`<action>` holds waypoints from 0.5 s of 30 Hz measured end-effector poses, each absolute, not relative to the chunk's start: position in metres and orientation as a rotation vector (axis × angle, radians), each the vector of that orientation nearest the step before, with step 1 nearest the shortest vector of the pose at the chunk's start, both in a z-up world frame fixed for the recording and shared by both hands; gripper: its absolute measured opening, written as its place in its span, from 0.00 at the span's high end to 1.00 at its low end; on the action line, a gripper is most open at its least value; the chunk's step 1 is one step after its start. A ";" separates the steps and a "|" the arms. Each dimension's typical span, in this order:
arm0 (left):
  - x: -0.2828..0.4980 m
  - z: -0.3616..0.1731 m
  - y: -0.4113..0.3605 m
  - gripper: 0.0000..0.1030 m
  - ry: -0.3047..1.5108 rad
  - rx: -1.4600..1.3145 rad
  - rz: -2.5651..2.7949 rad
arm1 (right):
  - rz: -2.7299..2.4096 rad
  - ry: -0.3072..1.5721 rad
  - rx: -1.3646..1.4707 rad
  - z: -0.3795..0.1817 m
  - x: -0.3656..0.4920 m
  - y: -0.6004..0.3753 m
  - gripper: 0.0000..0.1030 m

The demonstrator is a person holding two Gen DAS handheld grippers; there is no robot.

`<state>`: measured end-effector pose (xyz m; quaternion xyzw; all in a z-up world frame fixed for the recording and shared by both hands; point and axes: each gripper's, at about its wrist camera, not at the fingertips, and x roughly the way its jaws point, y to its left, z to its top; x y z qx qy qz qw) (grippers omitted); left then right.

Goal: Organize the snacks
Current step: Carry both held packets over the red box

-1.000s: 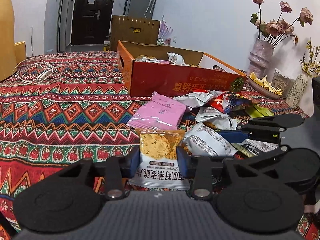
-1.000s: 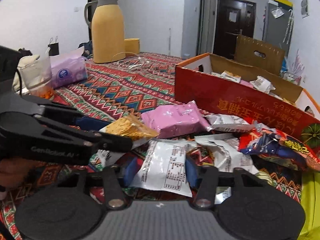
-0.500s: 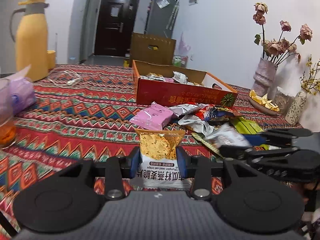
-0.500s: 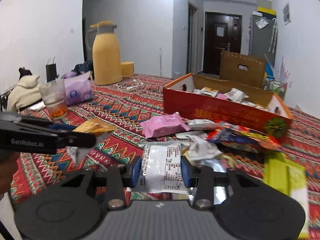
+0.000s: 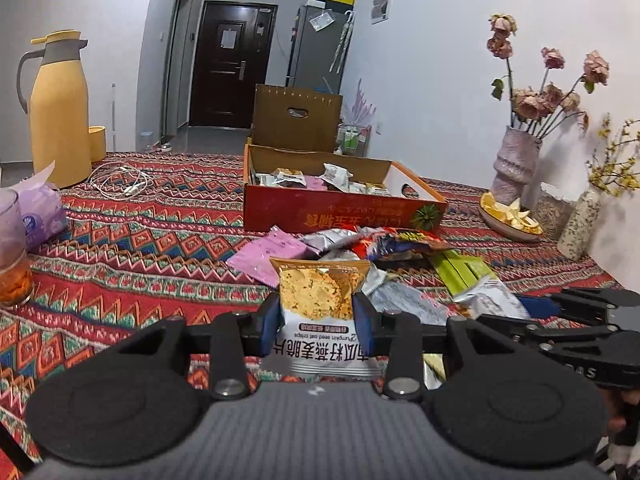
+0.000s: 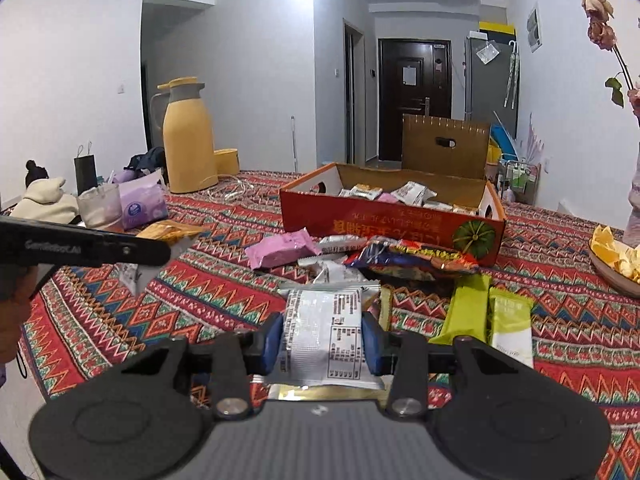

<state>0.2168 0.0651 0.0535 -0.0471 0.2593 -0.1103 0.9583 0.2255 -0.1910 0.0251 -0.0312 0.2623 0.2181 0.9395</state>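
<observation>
The left gripper (image 5: 316, 320) was clenched on a crisp packet (image 5: 320, 312), its pads pinching the packet's two side edges, and the packet was held up in the air on the near side of the red box (image 5: 340, 210). The right gripper (image 6: 323, 338) was clamped the same way on a white packet (image 6: 326, 334), also lifted, short of the box. Both packets looked light, soft and crinkly, with slick film that could slip. The crisps inside would probably crush, so the firmer hold seemed to be the sealed edges, not the puffed middle. The red box stood open on the patterned cloth (image 5: 132, 240), its flap raised behind, and held several small packets (image 6: 404, 194) lying loose on its floor. A heap of packets (image 6: 360, 252) lay just in front of the box.
</observation>
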 end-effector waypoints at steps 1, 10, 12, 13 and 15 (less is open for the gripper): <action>0.223 0.056 0.065 0.62 0.525 -0.093 -0.220 | 0.454 0.528 -0.062 0.028 0.228 -0.193 0.61; 0.344 0.108 0.056 0.62 0.506 -0.067 -0.194 | 0.506 0.435 -0.120 0.076 0.330 -0.191 0.61; 0.380 0.115 0.051 0.62 0.514 -0.053 -0.213 | 0.524 0.451 -0.114 0.080 0.373 -0.184 0.61; 0.398 0.115 0.051 0.62 0.521 -0.056 -0.213 | 0.530 0.471 -0.103 0.080 0.396 -0.180 0.61; 0.440 0.112 0.048 0.62 0.548 -0.058 -0.202 | 0.516 0.521 -0.099 0.073 0.444 -0.168 0.61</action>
